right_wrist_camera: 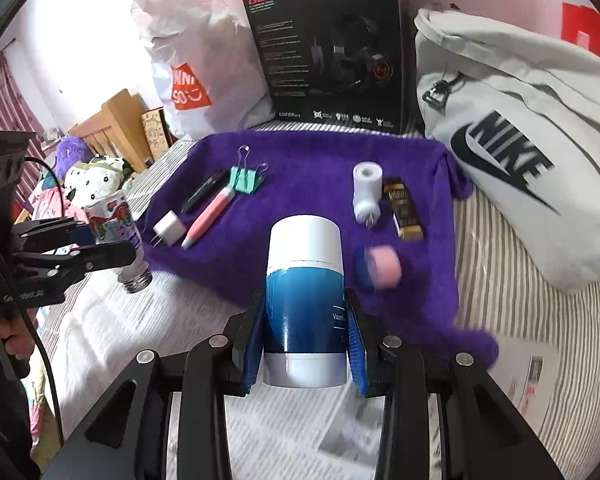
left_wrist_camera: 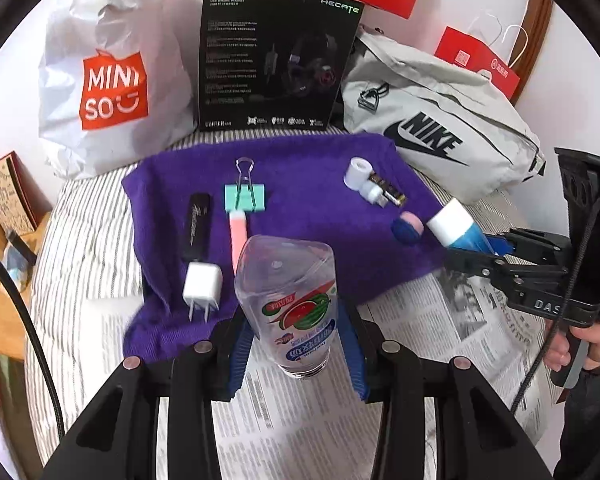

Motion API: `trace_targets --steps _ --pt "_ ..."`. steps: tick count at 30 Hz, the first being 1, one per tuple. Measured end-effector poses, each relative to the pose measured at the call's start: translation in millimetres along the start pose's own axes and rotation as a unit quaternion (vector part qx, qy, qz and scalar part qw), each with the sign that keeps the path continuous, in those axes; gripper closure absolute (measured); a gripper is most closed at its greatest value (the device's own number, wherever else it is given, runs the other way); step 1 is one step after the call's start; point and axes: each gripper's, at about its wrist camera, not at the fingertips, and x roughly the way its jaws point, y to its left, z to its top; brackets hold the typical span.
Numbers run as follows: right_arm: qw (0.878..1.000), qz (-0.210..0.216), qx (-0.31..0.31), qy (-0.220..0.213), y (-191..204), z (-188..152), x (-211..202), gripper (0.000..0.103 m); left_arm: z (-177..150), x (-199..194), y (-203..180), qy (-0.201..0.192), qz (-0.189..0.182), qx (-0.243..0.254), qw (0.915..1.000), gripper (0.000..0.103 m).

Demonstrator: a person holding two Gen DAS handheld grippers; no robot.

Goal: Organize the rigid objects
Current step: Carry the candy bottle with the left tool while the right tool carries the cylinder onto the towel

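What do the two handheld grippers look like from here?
Both are matte black frames with round silver bolt heads and ribbed blue finger pads. The left gripper and the right gripper match. The right one's body bears white letters "DAS", and a black braided cable runs down its handle. A dark sleeve shows.

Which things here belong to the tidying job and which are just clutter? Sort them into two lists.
Job:
- clear plastic bottle with watermelon label, in left gripper
- blue tub with white cap, in right gripper
- white plug charger
- mint binder clip
- pink pen

Lying about:
- white Miniso bag
- black headset box
- grey Nike bag
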Motion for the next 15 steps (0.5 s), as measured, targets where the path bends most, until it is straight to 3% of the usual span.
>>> trace_targets --steps 7,15 --pt "1.000 -0.001 -0.002 0.011 -3 27 33 0.067 18 15 9 0.006 0.001 0.000 1.0000 0.064" --pt "0.999 -0.013 -0.018 0.046 -5 32 69 0.067 31 33 16 0.015 0.000 0.002 0.9999 0.064"
